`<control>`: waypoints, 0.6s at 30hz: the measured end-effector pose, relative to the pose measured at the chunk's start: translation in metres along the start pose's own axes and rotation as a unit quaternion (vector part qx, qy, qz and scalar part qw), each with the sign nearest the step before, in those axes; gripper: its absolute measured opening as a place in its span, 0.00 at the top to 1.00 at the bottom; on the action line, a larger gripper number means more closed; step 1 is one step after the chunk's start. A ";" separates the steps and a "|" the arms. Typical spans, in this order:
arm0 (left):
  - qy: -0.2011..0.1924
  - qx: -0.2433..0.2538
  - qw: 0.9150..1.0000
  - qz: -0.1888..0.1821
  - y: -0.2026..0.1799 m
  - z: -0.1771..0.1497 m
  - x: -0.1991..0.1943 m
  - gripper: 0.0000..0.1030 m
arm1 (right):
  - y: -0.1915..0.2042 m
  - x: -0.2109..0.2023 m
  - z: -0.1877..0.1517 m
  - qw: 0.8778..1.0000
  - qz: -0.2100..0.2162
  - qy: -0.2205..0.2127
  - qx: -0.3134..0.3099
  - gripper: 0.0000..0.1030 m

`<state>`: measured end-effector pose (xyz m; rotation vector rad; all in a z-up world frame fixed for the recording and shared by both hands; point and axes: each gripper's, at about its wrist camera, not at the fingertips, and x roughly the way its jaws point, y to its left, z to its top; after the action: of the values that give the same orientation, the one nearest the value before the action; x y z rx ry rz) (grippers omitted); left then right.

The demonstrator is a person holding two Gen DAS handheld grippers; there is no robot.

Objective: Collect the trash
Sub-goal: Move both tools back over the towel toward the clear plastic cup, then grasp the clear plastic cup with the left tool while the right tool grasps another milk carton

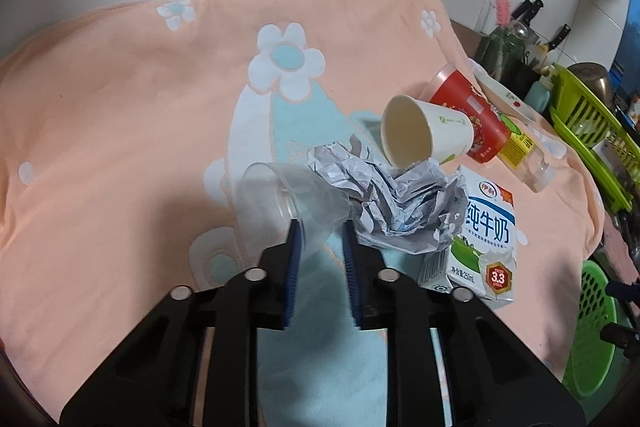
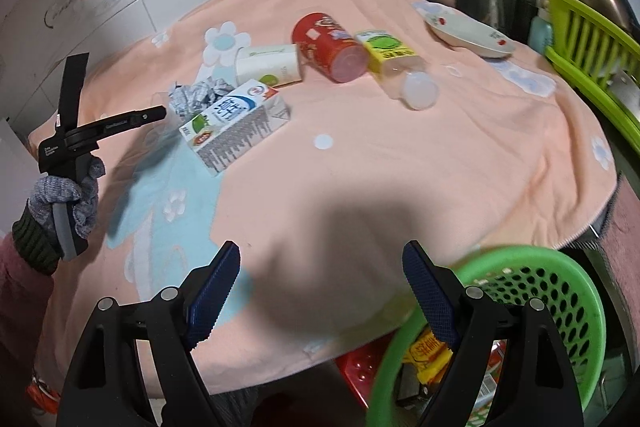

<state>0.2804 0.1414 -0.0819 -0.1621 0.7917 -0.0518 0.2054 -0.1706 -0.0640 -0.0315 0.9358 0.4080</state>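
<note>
While a clear plastic cup (image 1: 296, 199) is pinched by the left gripper (image 1: 320, 227), the right gripper (image 2: 320, 263), spread and empty, is held over the green basket (image 2: 560, 279); transfer to basket is judged next.

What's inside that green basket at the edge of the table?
Inside the green basket, the right wrist view shows a yellow packet with red print and other wrappers lower down. The right gripper, jaws wide apart, and the basket's own rim hide the rest.

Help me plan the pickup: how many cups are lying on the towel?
3. A clear plastic cup sits between the left claw's fingers, a paper cup lies behind the crumpled paper, and a red cup lies beside it.
</note>
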 end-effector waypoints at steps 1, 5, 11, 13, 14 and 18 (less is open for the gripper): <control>-0.001 0.001 1.000 -0.001 0.000 0.000 0.000 0.89 | 0.003 0.001 0.002 1.000 0.001 0.001 -0.003 0.22; -0.006 -0.002 1.000 -0.008 0.003 -0.002 -0.002 0.95 | 0.016 0.007 0.015 1.000 0.008 -0.001 -0.016 0.22; -0.012 -0.005 1.000 -0.009 0.007 -0.006 -0.009 1.00 | 0.037 0.016 0.036 0.999 0.019 -0.007 -0.037 0.22; -0.013 -0.007 1.000 -0.012 0.009 -0.007 -0.012 1.00 | 0.045 0.021 0.043 0.999 0.025 -0.006 -0.043 0.22; -0.014 -0.009 1.000 -0.013 0.011 -0.008 -0.014 1.00 | 0.048 0.024 0.047 0.999 0.027 -0.005 -0.046 0.22; -0.018 -0.012 1.000 -0.015 0.014 -0.011 -0.023 1.00 | 0.054 0.039 0.064 0.999 0.044 0.001 -0.030 0.26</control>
<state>0.2567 0.1560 -0.0754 -0.1969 0.7540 -0.0675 0.2563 -0.0954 -0.0489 -0.0453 0.9293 0.5169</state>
